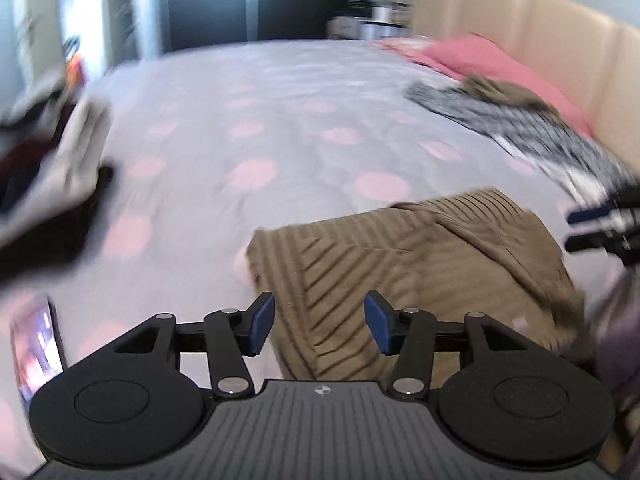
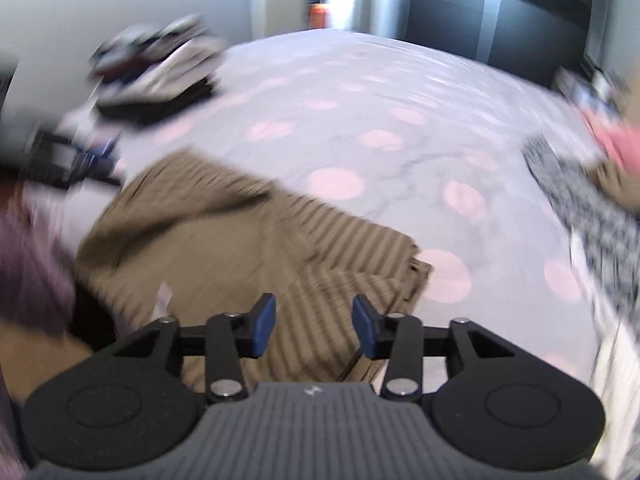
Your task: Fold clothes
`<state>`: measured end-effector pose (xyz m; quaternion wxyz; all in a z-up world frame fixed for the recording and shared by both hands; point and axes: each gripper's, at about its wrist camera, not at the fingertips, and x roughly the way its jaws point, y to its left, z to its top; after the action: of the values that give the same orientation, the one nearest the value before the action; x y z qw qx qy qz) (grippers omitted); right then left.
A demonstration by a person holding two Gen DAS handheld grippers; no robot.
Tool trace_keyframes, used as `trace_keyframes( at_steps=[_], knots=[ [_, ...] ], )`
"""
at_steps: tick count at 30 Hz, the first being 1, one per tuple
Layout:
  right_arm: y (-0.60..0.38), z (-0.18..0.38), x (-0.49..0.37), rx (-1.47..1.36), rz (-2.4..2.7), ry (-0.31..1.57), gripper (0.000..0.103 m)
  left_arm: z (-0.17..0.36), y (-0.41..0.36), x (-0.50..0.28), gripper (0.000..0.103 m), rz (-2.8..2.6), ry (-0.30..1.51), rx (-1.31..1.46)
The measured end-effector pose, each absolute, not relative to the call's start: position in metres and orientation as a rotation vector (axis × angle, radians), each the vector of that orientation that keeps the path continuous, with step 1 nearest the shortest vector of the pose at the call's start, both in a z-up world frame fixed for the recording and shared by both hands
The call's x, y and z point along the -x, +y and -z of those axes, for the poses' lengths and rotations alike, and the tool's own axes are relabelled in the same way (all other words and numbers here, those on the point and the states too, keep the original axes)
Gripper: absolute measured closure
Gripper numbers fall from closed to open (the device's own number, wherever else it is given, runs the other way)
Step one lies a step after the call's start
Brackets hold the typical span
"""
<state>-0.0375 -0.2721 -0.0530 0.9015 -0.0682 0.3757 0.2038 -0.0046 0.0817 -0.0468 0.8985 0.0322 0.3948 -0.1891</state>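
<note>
1. The bed (image 1: 248,92) fills both views ahead of the claws — a grey cover with pink dots, much blurred.
2. A padded beige headboard (image 1: 520,28) stands far ahead and to the right of the left claw, with a pink pillow (image 1: 492,64) against it.
3. The brown ribbed garment (image 1: 400,264) lies folded on the bed, just ahead of and below both claws; in the left wrist view it spreads from between the claw's fingers off to the right, and in the right wrist view it runs from between the fingers off to the left.
4. A black-and-white patterned garment (image 1: 532,132) lies well ahead and right of the left claw, with a smaller brown piece on top of it.
5. A pile of folded clothes (image 2: 160,68) sits far ahead and left of the right claw.
6. The left claw (image 1: 320,326) has its blue pads apart, gripping nothing — the garment shows in the gap below.
7. The right claw (image 2: 315,328) likewise stands apart and empty above the garment's near edge.
</note>
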Motion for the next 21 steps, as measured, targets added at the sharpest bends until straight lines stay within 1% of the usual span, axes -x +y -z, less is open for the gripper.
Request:
trace_keyframes(
  at_steps=[1, 5, 8, 12, 15, 21],
  knots=[
    [-0.278, 0.054, 0.032, 0.088, -0.397, 0.788, 0.044, 0.052, 0.086, -0.001, 0.053, 0.373, 0.849, -0.015],
    [-0.296, 0.071, 0.010, -0.087, -0.314, 0.866, 0.038, 0.076, 0.101, -0.017, 0.053, 0.304, 0.954, 0.163],
    [-0.305, 0.086, -0.001, -0.182, -0.290, 0.926, 0.038, 0.089, 0.106, -0.021, 0.053, 0.295, 1.006, 0.232],
    [-0.310, 0.105, -0.012, -0.220, -0.249, 0.979, 0.038, 0.105, 0.108, -0.024, 0.052, 0.297, 1.055, 0.286],
    [-0.314, 0.120, -0.022, -0.284, -0.253, 1.024, 0.038, 0.110, 0.108, -0.025, 0.052, 0.305, 1.047, 0.285],
    [-0.302, 0.127, -0.028, -0.261, -0.277, 1.021, 0.037, 0.119, 0.107, -0.031, 0.052, 0.319, 1.027, 0.329]
  ],
)
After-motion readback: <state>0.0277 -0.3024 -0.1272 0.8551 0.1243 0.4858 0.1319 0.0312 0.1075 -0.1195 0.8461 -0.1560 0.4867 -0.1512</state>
